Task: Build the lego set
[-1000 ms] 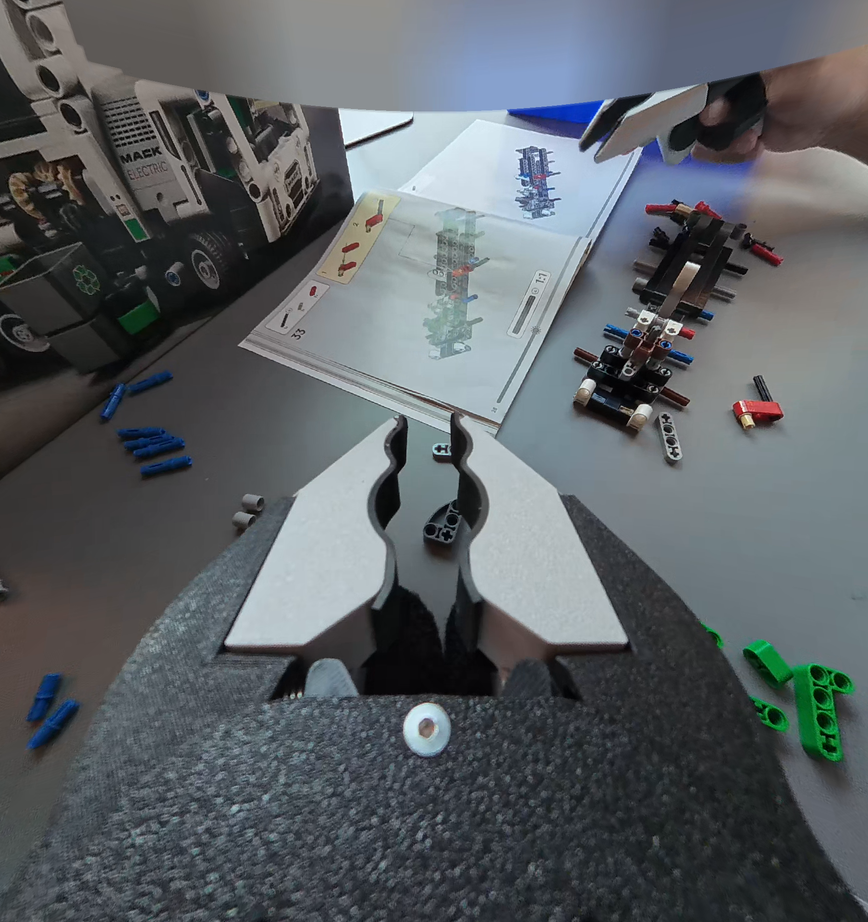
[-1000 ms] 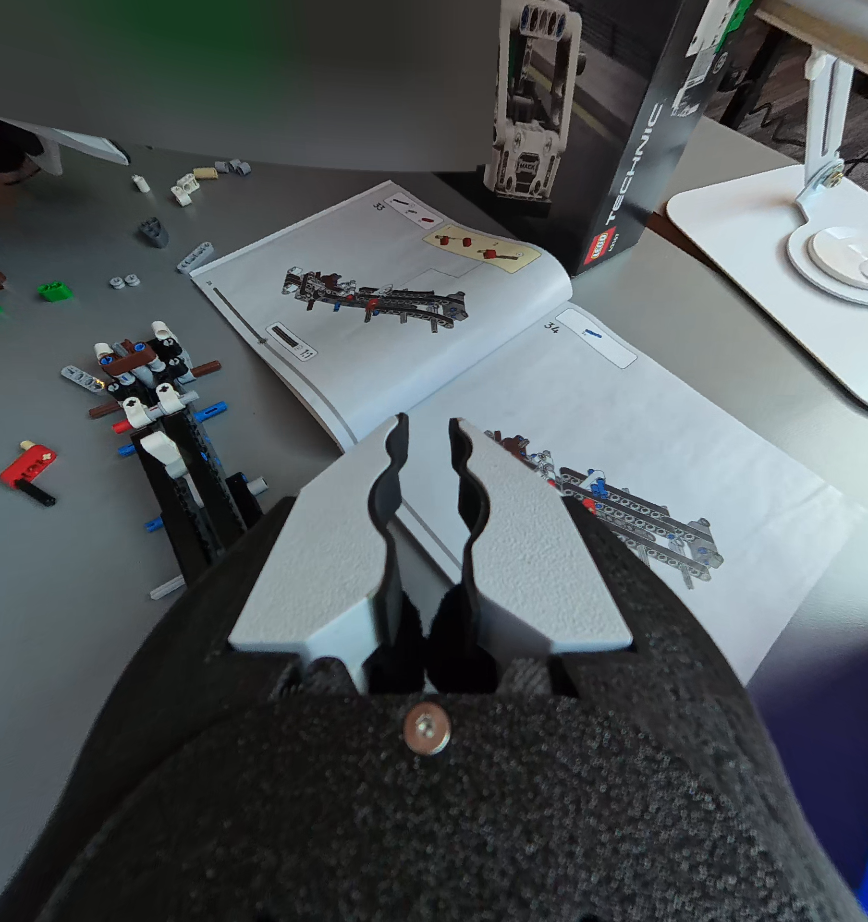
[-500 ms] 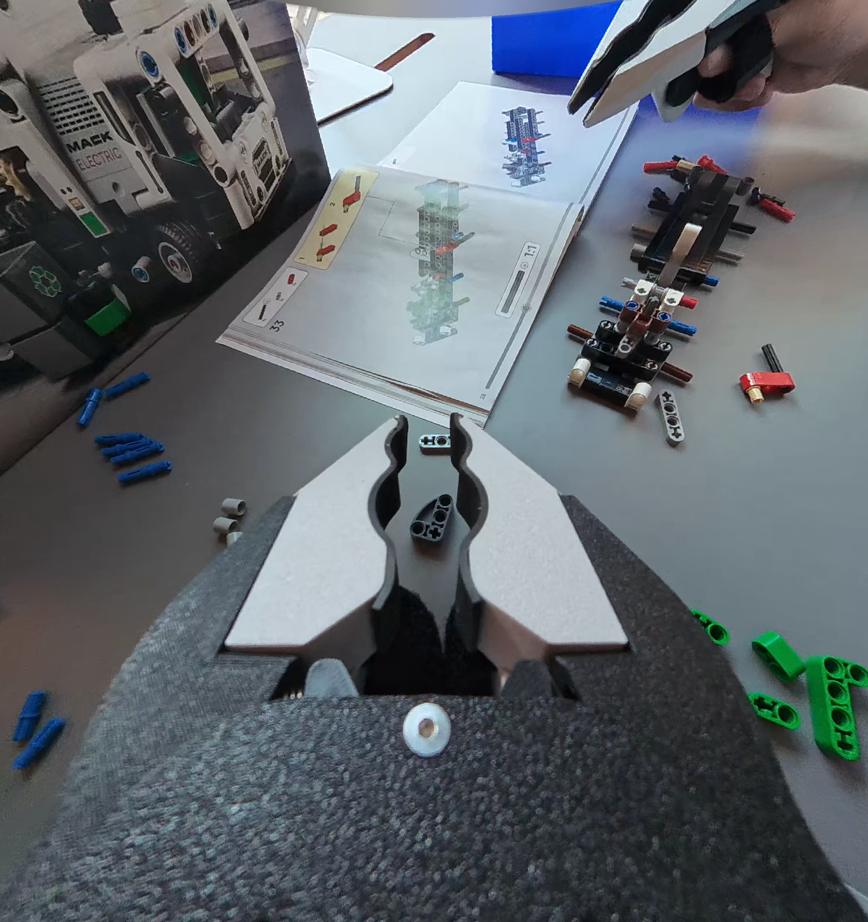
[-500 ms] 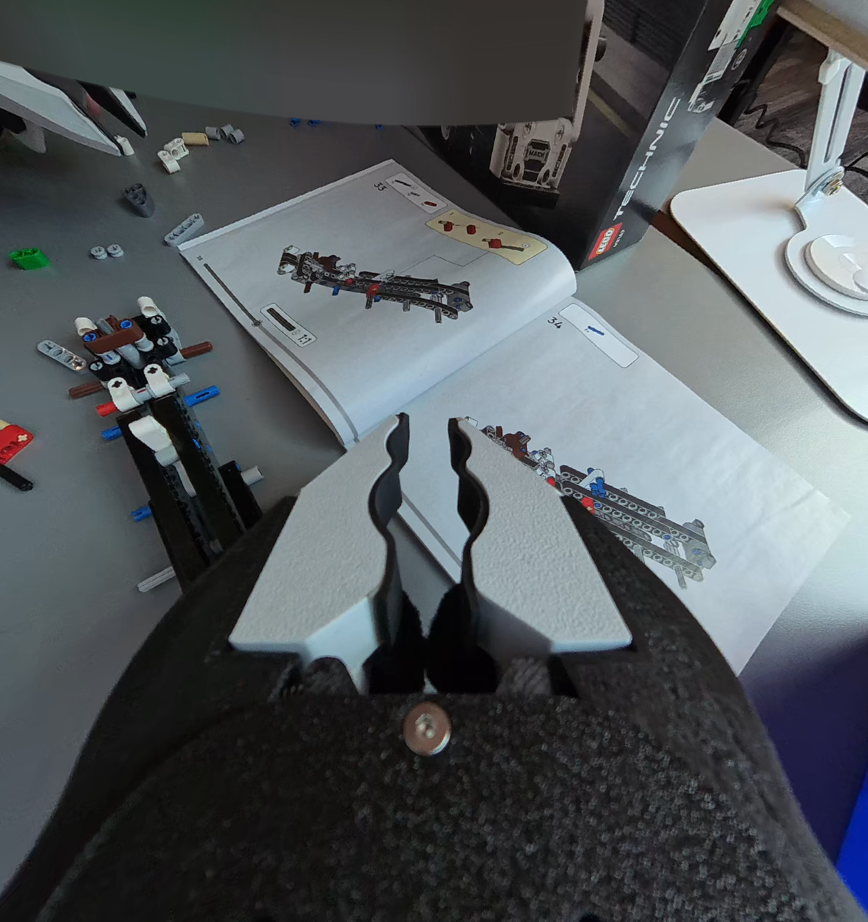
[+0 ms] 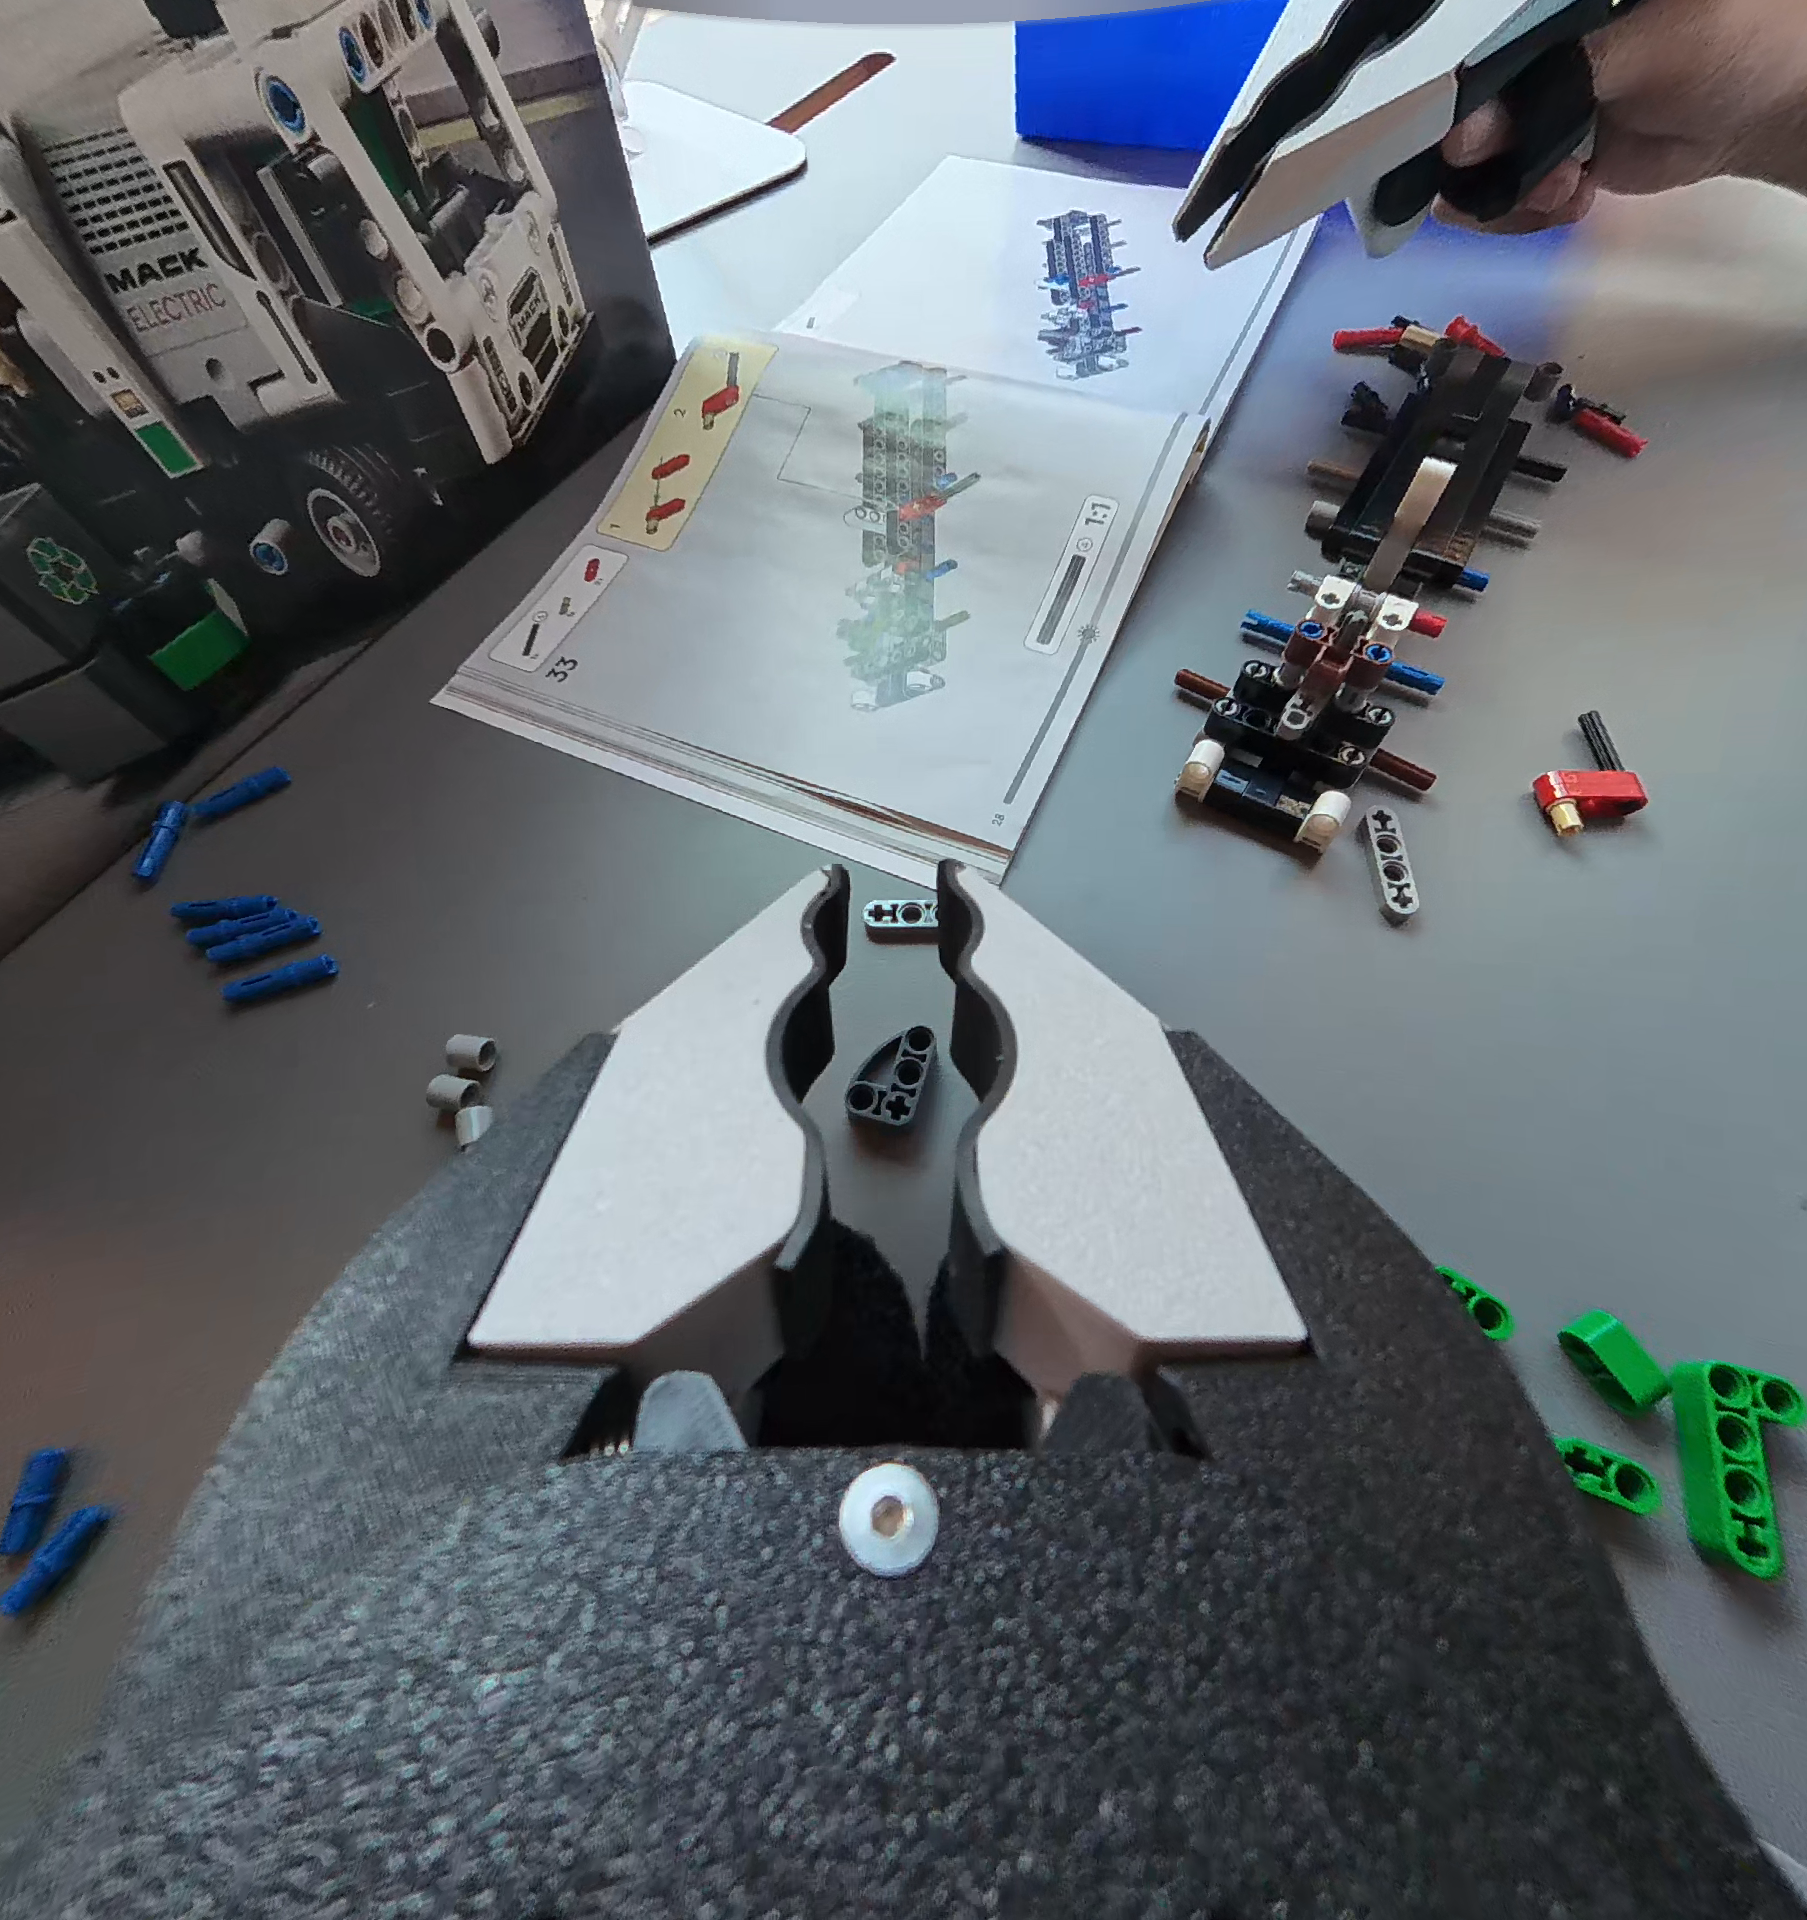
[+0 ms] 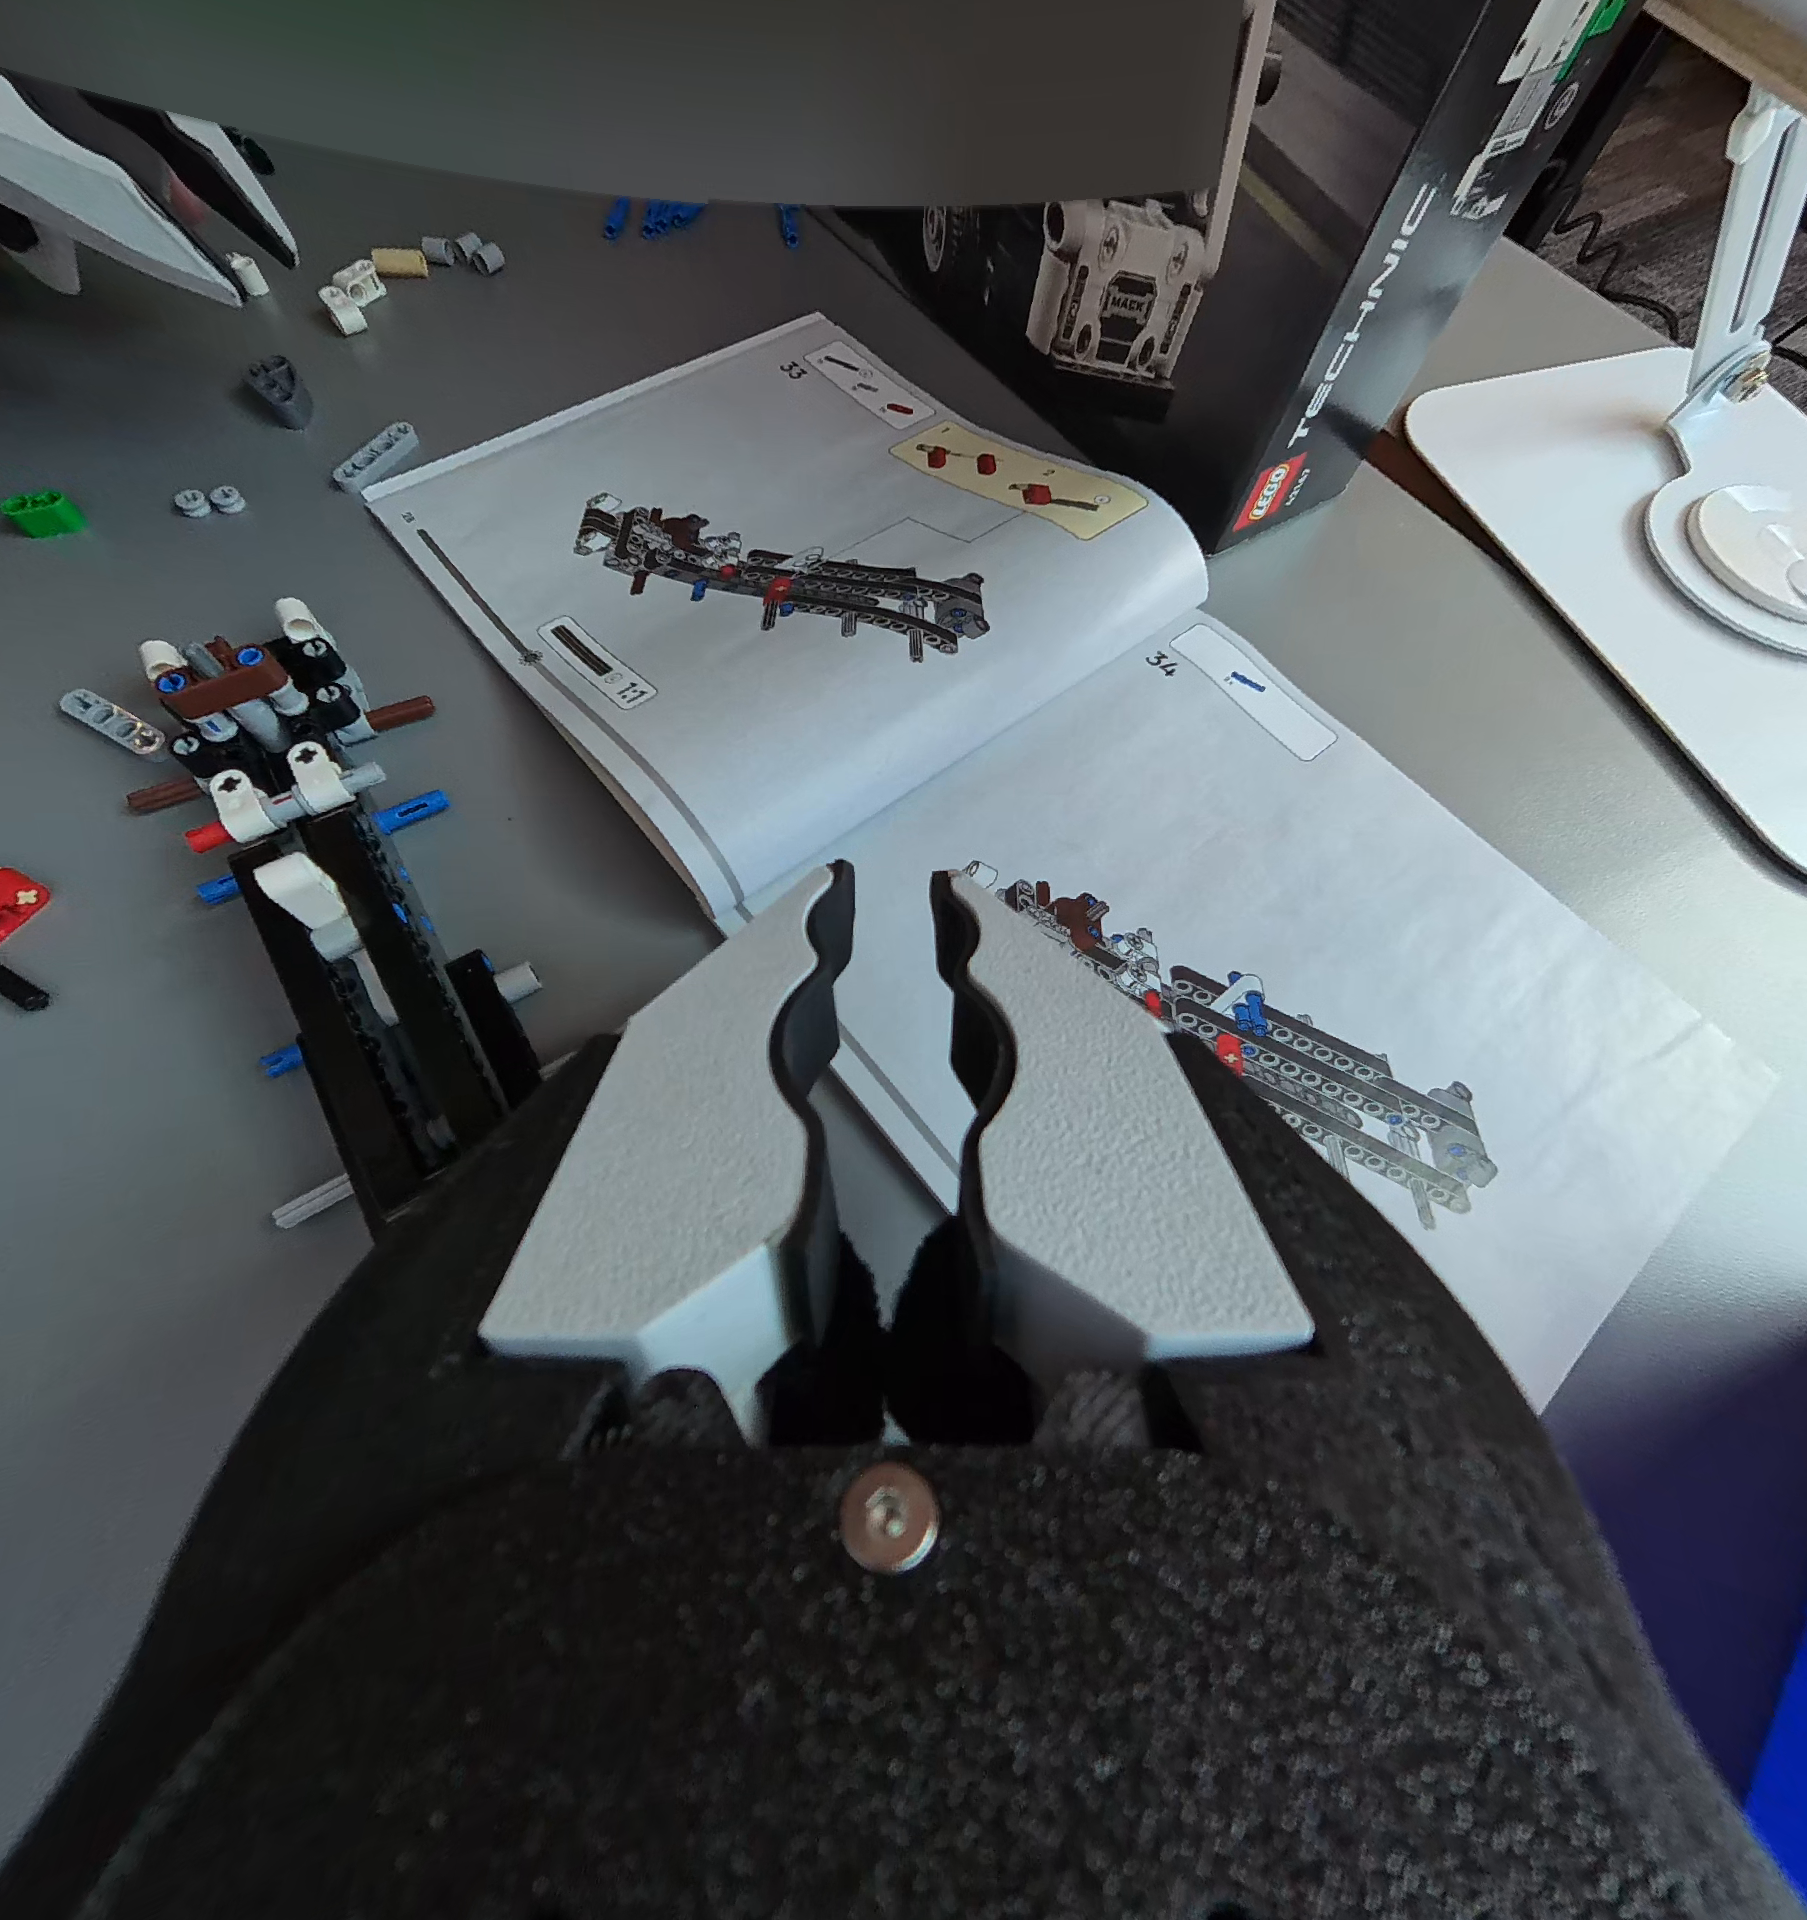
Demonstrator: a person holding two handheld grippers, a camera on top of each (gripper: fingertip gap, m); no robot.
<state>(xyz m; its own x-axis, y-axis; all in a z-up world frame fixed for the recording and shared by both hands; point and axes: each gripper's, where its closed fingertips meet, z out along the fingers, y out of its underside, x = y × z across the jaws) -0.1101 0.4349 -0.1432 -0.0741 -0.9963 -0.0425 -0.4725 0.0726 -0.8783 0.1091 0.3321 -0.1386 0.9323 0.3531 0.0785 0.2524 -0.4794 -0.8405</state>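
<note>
We hold the left gripper (image 5: 891, 883) low over the grey table (image 5: 1398, 1091), its jaws a little apart with nothing gripped. A dark grey rounded-triangle piece (image 5: 891, 1078) lies flat on the table in the gap between the fingers, clear of both pads. Just past the fingertips lies a small light grey flat link (image 5: 899, 914), at the near edge of the open instruction booklet (image 5: 857, 582). To the left we see loose blue pins (image 5: 250, 930) and small grey sleeves (image 5: 463, 1075), and behind them the printed box (image 5: 255, 312) standing on the table. To the right lie green pieces (image 5: 1730, 1455), a red piece with a black axle (image 5: 1590, 790), a second grey link (image 5: 1389, 862) and the long black partly built frame (image 5: 1346, 634).

We hold the right gripper (image 6: 891, 883) above the right-hand page of the booklet (image 6: 1242, 831), its jaws likewise slightly apart and bare; only the printed paper shows between the pads. The black frame (image 6: 359, 935) lies just to its left on the table. Farther off we see the white base of a stand (image 6: 1657, 582). In the left wrist view, a hand (image 5: 1657, 114) grips the right gripper's handle above the far page.
</note>
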